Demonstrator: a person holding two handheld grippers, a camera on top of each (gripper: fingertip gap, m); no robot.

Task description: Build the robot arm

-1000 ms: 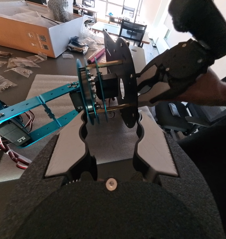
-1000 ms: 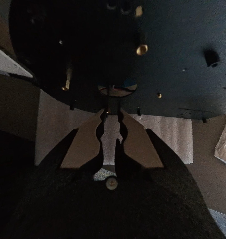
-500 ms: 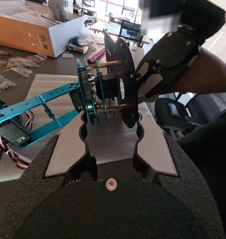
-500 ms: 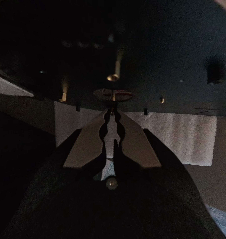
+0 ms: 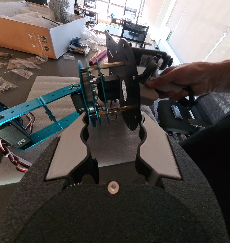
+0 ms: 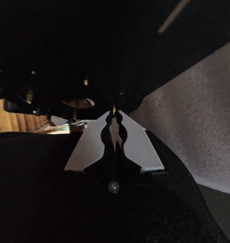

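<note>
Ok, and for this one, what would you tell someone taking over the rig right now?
Left gripper: open, fingers either side of the stack from teal disc to black plate; contact unclear.
Right gripper: shut on a small brass piece at the black plate's far face.
Teal arm lies on the foam sheet; brass standoffs join disc and plate. Small bags lie beyond.

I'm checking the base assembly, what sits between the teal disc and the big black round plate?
In the left wrist view, a black servo block and brass standoffs span between the teal disc and the black plate.
</note>
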